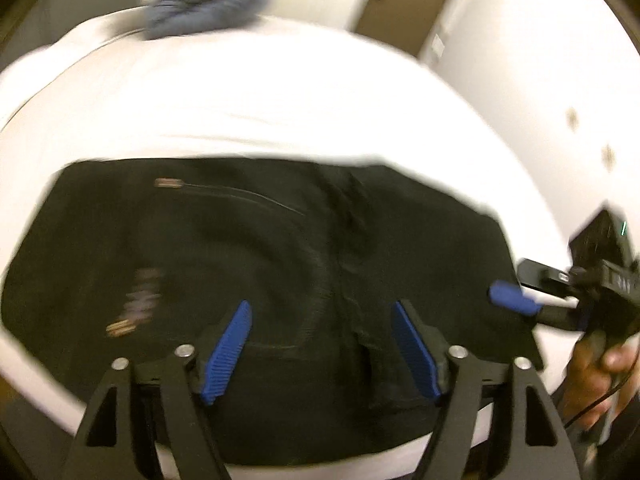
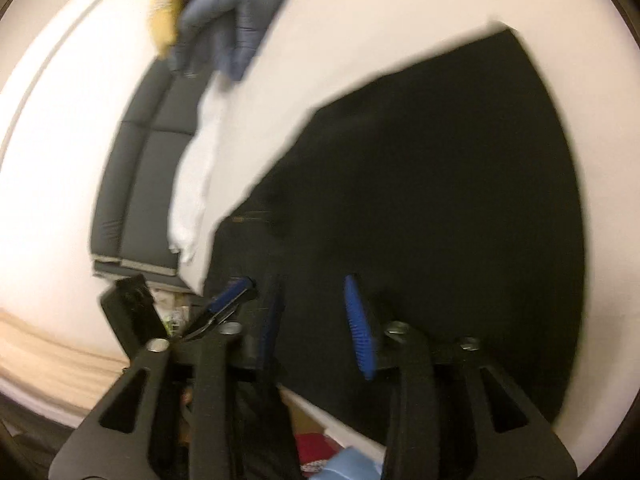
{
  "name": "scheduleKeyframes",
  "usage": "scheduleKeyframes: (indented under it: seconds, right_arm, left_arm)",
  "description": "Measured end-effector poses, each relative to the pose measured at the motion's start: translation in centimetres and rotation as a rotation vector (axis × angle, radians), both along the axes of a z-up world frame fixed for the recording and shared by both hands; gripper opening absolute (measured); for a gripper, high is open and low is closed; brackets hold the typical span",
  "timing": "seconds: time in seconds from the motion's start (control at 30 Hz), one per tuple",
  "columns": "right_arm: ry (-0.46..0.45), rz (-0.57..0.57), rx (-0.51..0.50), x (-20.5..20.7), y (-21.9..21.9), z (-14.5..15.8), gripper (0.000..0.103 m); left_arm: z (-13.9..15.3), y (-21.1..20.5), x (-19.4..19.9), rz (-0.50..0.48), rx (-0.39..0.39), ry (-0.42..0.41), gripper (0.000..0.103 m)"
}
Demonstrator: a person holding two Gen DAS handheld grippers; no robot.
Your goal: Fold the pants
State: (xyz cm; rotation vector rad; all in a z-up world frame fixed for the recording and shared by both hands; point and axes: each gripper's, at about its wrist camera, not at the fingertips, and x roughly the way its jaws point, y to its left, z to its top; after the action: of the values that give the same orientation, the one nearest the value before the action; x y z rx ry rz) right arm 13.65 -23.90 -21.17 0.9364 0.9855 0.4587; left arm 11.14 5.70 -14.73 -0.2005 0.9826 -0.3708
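Black pants [image 1: 280, 260]: folded into a broad, roughly rectangular block, lying flat on a white bed [image 1: 280, 100] near its front edge; small pale label and stitched seam visible, surface lightly creased. Left gripper [image 1: 322, 350]: blue pads spread wide above the cloth, nothing between them. Right gripper [image 2: 318, 330]: pads apart, empty, at the pants' edge. Grey-blue garment [image 2: 236, 12]: bunched, well apart, at the far side.

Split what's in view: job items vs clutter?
Job: pants, folded dark on the white bed; left tool and right tool, both open, nothing held.
Clutter: blue-grey garment, yellow item, dark headboard.
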Motion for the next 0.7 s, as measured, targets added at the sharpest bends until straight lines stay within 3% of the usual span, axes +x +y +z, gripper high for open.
scheduleKeyframes:
  seconds: [0.07,0.13,0.27,0.43,0.63,0.67,0.7]
  right_arm:
    - [-0.043,0.001,0.023,0.9,1.6,1.3,0.077]
    - [-0.069,0.021,0.051,2.1,3.2,2.1,0.077]
    - [-0.039,0.078,0.117,5.3,7.2,1.7,0.076]
    - [0.007,0.141,0.138,8.6,11.6,1.6,0.075]
    - [0.074,0.173,0.133,12.3,15.4,0.0,0.075]
    - [0.116,0.175,0.091,12.6,15.3,-1.0,0.073]
    - [0.16,0.171,0.058,13.1,15.6,-2.2,0.064]
  left_arm:
    - [0.9,4.1,-0.8,0.123,-0.067,-0.016,0.087]
    - [1.5,8.6,-1.8,0.249,-0.132,-0.024,0.088]
    - [1.1,15.5,-3.2,0.432,-0.216,-0.023,0.088]
    - [-1.7,19.8,-4.0,0.537,-0.311,0.053,0.088]
    - [-4.5,20.9,-3.9,0.561,-0.435,0.137,0.088]
    - [-5.0,20.9,-3.7,0.564,-0.448,0.152,0.088]
    - [-5.3,20.9,-3.4,0.562,-0.458,0.159,0.09]
